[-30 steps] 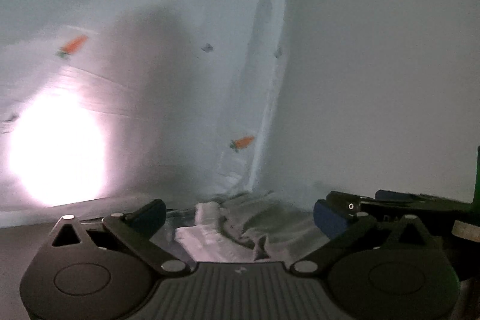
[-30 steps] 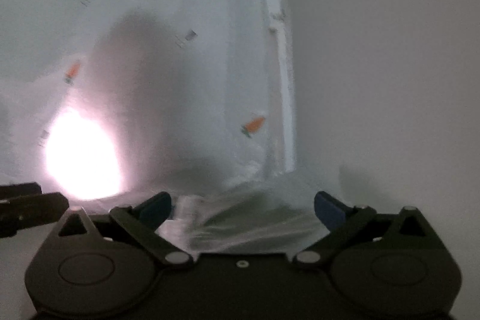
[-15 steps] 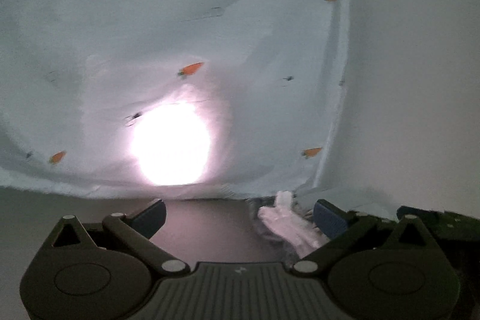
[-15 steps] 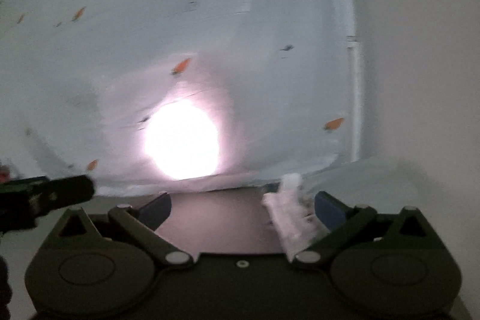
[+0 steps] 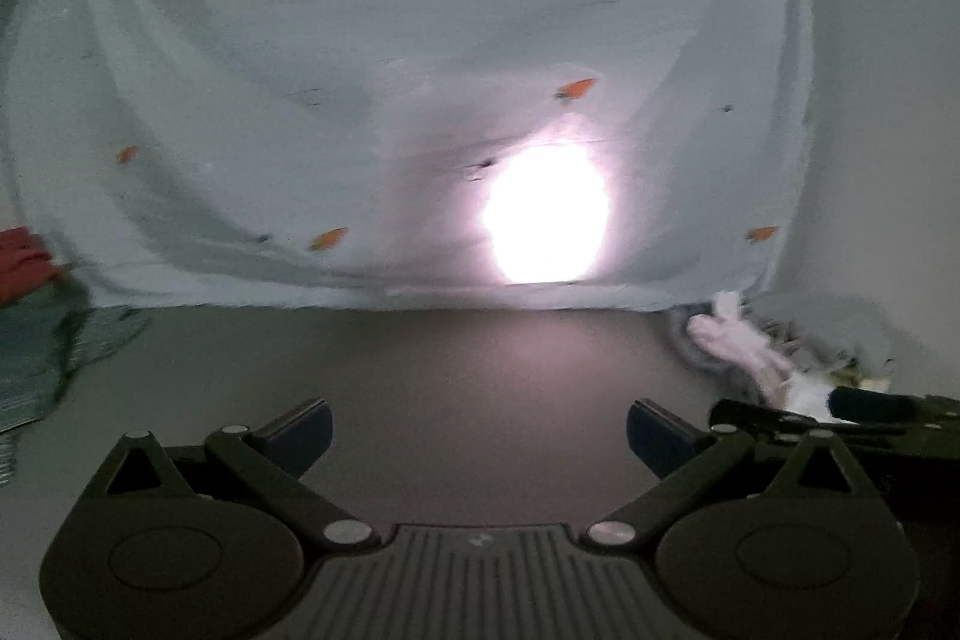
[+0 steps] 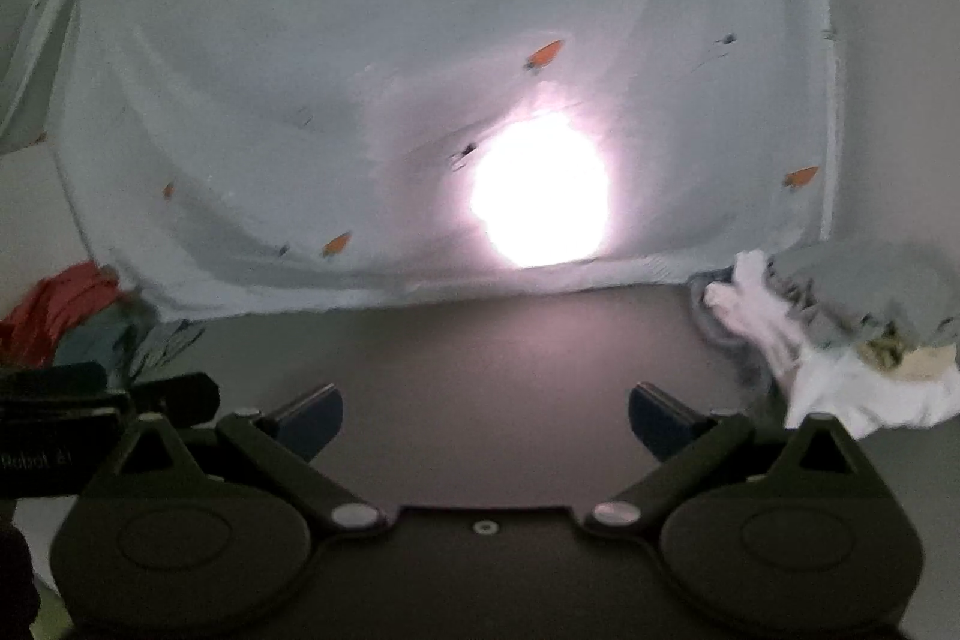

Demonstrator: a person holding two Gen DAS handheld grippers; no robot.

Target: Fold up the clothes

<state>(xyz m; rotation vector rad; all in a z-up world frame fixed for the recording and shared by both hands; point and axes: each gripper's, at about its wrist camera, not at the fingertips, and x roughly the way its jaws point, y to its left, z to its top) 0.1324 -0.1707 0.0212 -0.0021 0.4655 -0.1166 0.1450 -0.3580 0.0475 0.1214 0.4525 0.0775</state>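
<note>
Both of my claws are spread wide and grasp nothing: my left claw (image 5: 478,433) and my right claw (image 6: 486,418) each show 2 blue-tipped fingers well apart over the bare grey tabletop (image 5: 420,382). Ahead of them lies 1 pale blue garment (image 5: 360,70) spread flat, printed with small orange carrots; I count 7 of those from the left wrist, though blur may hide more. 1 bright glare spot (image 5: 543,214) sits on its near hem. Just right of that hem is 1 crumpled heap of white and grey cloth (image 6: 840,334), near my right claw's outer finger. At far left I see 1 red cloth (image 6: 54,307) beside 1 teal striped one (image 5: 36,358).
</note>
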